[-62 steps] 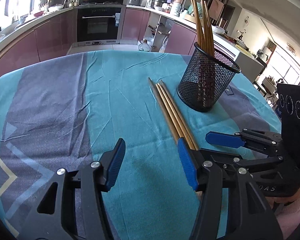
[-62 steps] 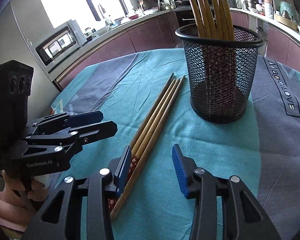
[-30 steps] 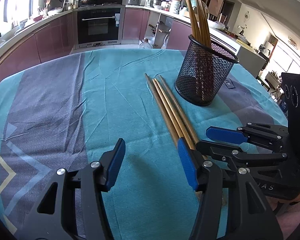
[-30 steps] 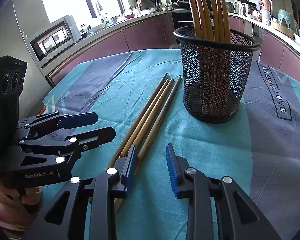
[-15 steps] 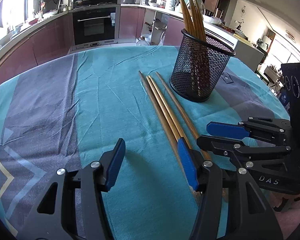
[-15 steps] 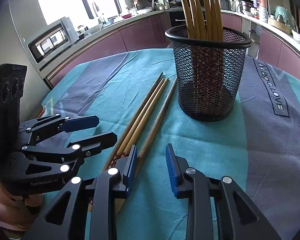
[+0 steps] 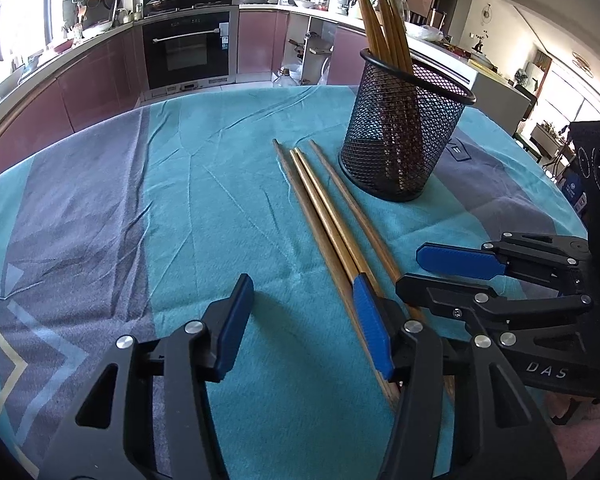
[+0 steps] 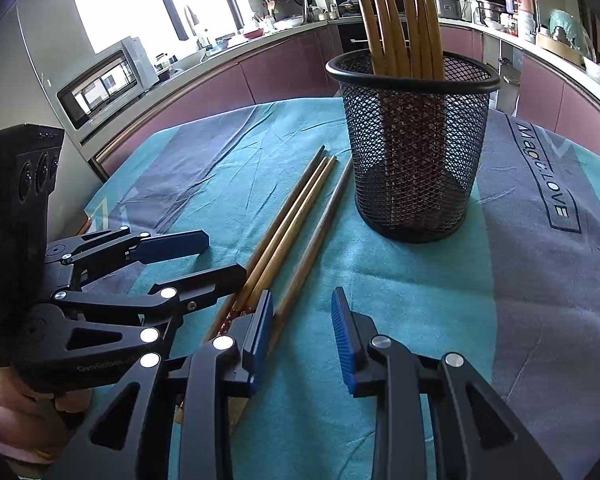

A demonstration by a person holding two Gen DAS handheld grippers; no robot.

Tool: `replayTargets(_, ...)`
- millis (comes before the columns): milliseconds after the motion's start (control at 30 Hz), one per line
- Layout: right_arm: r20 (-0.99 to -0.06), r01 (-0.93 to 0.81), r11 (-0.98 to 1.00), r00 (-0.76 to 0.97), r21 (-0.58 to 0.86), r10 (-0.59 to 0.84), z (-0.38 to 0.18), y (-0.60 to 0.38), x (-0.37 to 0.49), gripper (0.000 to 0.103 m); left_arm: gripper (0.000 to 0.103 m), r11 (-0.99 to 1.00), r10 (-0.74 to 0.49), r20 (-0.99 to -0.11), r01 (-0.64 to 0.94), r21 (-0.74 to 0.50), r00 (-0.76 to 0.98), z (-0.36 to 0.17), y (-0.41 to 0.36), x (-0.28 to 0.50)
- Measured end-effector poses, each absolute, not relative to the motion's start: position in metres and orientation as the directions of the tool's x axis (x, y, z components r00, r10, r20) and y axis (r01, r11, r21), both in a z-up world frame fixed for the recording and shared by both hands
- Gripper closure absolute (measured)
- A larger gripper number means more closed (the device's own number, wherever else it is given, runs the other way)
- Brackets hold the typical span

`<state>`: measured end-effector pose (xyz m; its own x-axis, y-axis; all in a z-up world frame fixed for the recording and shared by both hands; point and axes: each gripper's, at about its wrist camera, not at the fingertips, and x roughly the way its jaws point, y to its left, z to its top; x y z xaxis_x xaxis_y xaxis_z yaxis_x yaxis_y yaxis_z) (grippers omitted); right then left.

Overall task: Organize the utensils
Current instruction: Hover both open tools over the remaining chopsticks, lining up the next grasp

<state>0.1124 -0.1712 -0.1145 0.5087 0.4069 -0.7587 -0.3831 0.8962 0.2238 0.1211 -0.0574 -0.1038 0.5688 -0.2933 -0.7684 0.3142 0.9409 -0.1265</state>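
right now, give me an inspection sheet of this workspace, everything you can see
surface: teal and grey tablecloth, wrinkled, covers the table.
job's things: three loose chopsticks lie side by side on the cloth beside the black mesh holder, which stands upright with more chopsticks in it.
clutter: nothing seen on the cloth.
grippers: left gripper open, jaws just closed a little, nothing between them; right gripper open, low at the near ends of the loose chopsticks, gripping none.
cables: nothing seen.
surroundings: kitchen with built-in oven, microwave, crowded counters.
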Motion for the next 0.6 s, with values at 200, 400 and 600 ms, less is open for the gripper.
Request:
replayTargets(200, -0.758, -0.383, 0.896, 0.51, 0.224, 0.408, -0.1141, -0.1719, 0.1129, 0.075, 0.054, 0.94, -0.296, -0.773, 0.316, -0.13, 0.561, -0.1034, -0.0595, 0.1203)
replayTargets(400, -0.757, -0.384, 0.895, 0.509, 0.227, 0.41, -0.1132, -0.1741, 0.1138, 0.075, 0.055, 0.941, -0.286, -0.774, 0.317, -0.115, 0.566, -0.1041, -0.0607, 0.1198)
replayTargets(600, -0.757, -0.385, 0.895, 0.509, 0.226, 0.41, -0.1129, -0.1748, 0.1147, 0.075, 0.066, 0.94, -0.291, -0.774, 0.319, -0.122, 0.562, -0.1029, -0.056, 0.1195)
